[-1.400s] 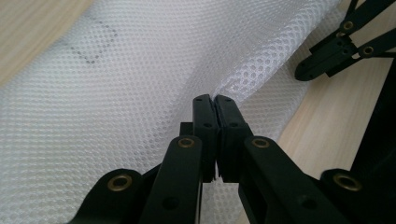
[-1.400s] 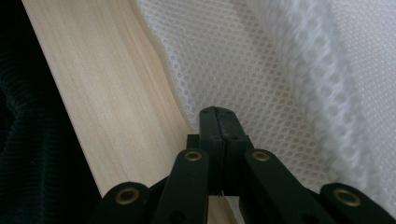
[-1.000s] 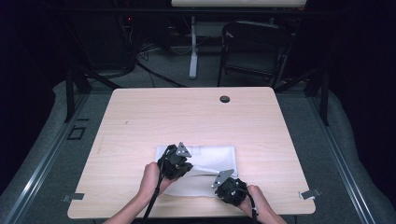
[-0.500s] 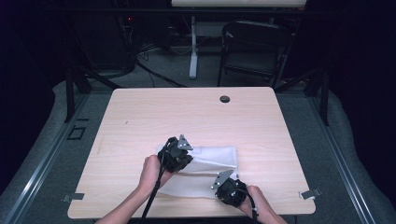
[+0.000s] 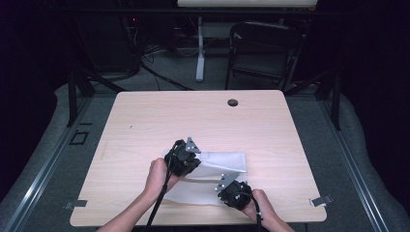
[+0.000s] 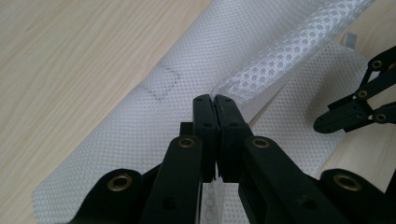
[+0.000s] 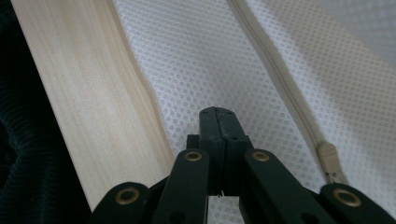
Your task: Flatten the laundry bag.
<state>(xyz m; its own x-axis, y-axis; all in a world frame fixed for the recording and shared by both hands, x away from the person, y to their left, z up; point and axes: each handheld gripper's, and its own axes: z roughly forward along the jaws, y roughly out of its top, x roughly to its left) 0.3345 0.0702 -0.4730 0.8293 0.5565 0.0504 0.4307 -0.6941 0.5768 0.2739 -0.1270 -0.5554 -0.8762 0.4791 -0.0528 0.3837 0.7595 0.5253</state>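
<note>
We see a white mesh bag point(image 5: 212, 179) lying low and centre on the wooden table point(image 5: 145, 121) in the high view. The left gripper point(image 6: 215, 100) has its jaws pressed together on a raised fold of the mesh. The right gripper point(image 7: 218, 114) has its jaws closed too, pinching the mesh near the table's edge, with the bag's zipper pull point(image 7: 328, 161) at the lower right of its view.
</note>
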